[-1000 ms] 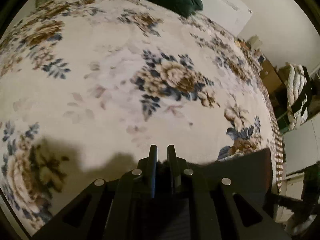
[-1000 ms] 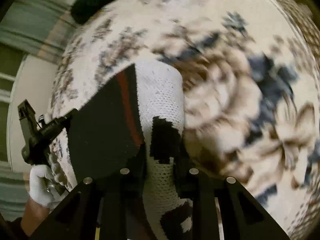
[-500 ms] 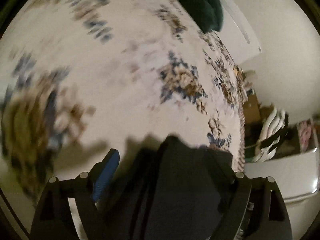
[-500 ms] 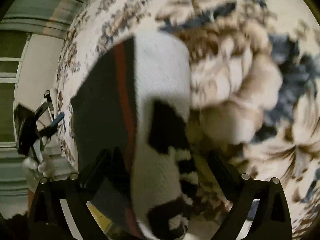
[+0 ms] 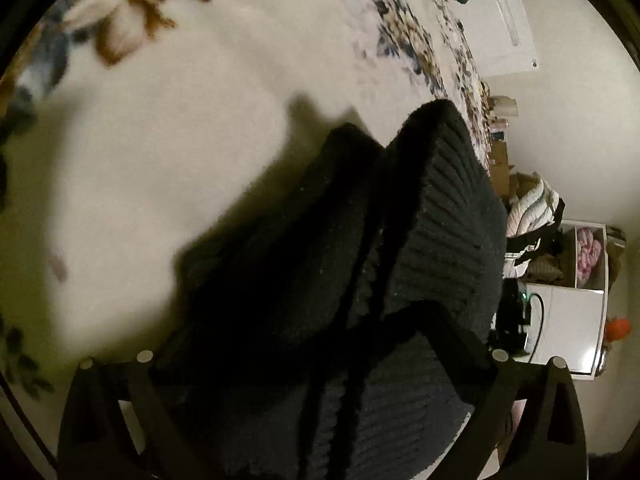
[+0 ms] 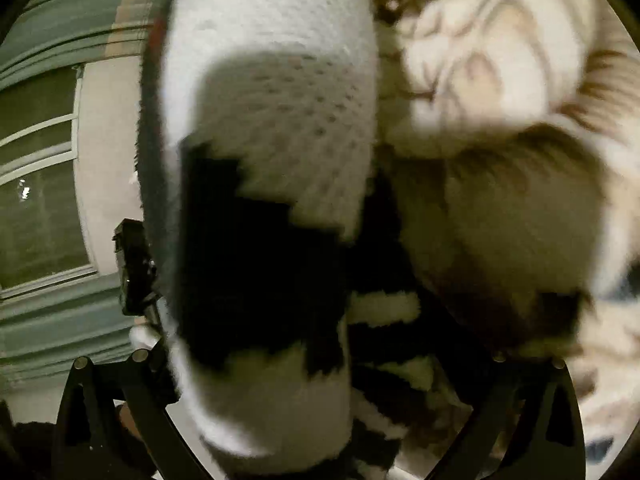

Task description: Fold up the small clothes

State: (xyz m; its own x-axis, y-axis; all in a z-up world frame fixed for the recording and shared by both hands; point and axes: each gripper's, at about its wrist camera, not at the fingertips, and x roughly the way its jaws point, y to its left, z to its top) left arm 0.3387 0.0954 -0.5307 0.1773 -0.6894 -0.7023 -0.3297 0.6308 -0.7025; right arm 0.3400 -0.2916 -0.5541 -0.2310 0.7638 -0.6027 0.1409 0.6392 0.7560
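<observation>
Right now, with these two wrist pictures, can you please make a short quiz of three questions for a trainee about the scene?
1. True or false: the left gripper is clamped shut on the dark ribbed knit garment.
2. Which pattern does the knit piece in front of the right gripper show? A) plain green B) white with black patches C) red checks
3. Fill in: the clothes lie on a light blanket printed with ____.

Key
1. False: its jaws stand wide apart, having just been opening, with the garment lying between them.
2. B
3. flowers
</observation>
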